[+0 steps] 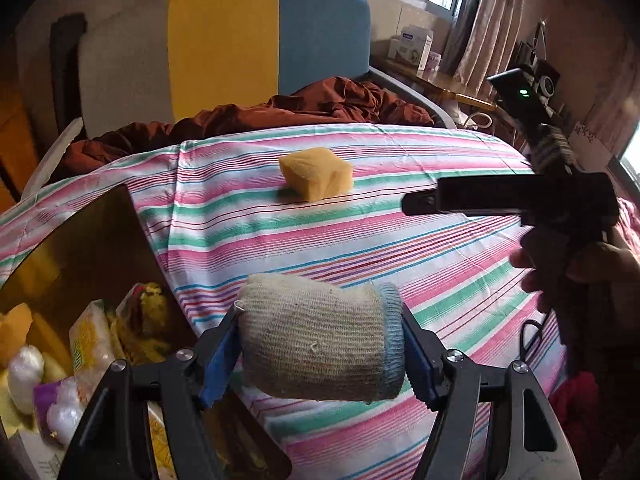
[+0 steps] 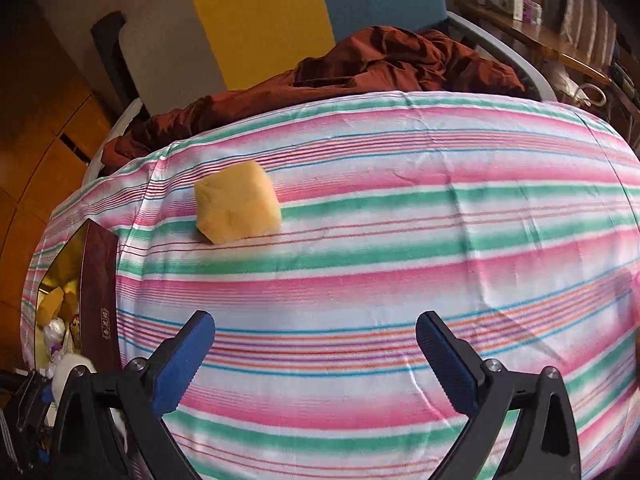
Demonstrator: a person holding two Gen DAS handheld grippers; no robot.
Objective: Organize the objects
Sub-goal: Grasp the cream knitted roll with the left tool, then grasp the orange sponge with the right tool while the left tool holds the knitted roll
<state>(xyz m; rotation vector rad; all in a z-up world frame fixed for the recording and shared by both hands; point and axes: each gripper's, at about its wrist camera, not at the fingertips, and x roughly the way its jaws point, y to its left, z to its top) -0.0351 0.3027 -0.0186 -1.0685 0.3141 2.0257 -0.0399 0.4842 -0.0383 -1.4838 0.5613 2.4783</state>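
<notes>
My left gripper (image 1: 320, 354) is shut on a rolled beige glove with a blue cuff (image 1: 320, 336), held above the striped bed sheet (image 1: 360, 240) next to an open box (image 1: 92, 240) at the left. The box holds several packets and soft items. A yellow sponge (image 1: 316, 173) lies on the sheet farther ahead; it also shows in the right wrist view (image 2: 237, 208), ahead and left of my right gripper (image 2: 316, 356), which is open and empty above the sheet. The right gripper also shows in the left wrist view (image 1: 408, 202), from the side, at the right.
A crumpled brown blanket (image 1: 280, 112) lies at the head of the bed before a white, yellow and blue headboard (image 1: 224, 40). A wooden side table (image 1: 440, 80) with boxes stands at the back right. The open box also shows in the right wrist view (image 2: 98, 292).
</notes>
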